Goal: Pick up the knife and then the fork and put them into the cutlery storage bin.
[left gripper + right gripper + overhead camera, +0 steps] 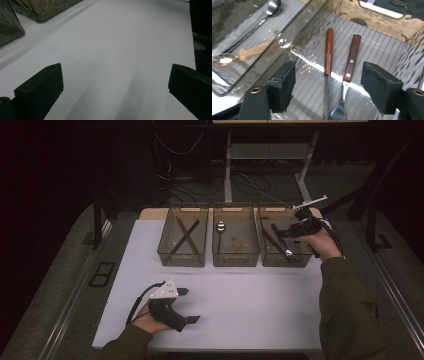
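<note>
Three bins: clear, side by side across the table's (240,305) far half.
Left gripper (191,305): jaws spread, empty, low over bare tabletop.
Left bin (183,241): two dark sticks crossed.
Middle bin (235,241): metal spoon (220,228), amber spoon (227,59).
Right bin (283,242): wooden-handled knife (328,62) and fork (348,67) lying side by side.
Right gripper (328,87): above that bin, jaws apart, pinching nothing.

Three bins stand in a row across the table (240,295): left bin (183,257), middle bin (236,257), right bin (280,260). Knife (327,55) and fork (350,60) lie side by side in the right bin.
</note>
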Tool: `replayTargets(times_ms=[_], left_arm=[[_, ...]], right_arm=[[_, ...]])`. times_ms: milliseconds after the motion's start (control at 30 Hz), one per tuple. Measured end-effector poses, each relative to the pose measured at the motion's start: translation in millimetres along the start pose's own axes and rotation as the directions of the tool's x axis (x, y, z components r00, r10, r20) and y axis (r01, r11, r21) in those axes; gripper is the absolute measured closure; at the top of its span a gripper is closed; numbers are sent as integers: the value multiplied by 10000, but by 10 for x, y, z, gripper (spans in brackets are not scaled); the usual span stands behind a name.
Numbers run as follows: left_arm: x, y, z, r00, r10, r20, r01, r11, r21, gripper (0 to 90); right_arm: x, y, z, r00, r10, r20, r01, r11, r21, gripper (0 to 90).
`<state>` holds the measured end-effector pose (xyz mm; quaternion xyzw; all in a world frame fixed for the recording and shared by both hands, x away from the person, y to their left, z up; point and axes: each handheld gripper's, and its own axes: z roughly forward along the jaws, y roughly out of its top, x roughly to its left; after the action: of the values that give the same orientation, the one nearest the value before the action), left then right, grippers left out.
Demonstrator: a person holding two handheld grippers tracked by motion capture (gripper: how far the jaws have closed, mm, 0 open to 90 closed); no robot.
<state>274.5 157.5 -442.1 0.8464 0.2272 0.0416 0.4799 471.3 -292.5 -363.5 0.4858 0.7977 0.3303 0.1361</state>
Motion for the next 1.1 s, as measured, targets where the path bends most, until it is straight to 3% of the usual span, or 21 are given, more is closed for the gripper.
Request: replayTargets(times_ms=[167,500,933,1100], left_arm=[[4,0,-5,10000,-38,-16,38,10000,-4,0],[6,-2,-13,10000,11,-37,-11,10000,48,0],[13,-3,-17,10000,-5,-89,6,10000,69,0],[13,-4,-16,9999,-31,-97,31,10000,70,0]], right_arm=[[118,-79,-72,9987,-435,266,448,9978,-496,193],[278,-270,-266,9990,-349,-268,304,9877,-1534,172],[461,-643,-473,9943,-714,-795,520,9733,-2235,160],[532,-779,-522,9913,-984,-879,762,9708,-2274,160]])
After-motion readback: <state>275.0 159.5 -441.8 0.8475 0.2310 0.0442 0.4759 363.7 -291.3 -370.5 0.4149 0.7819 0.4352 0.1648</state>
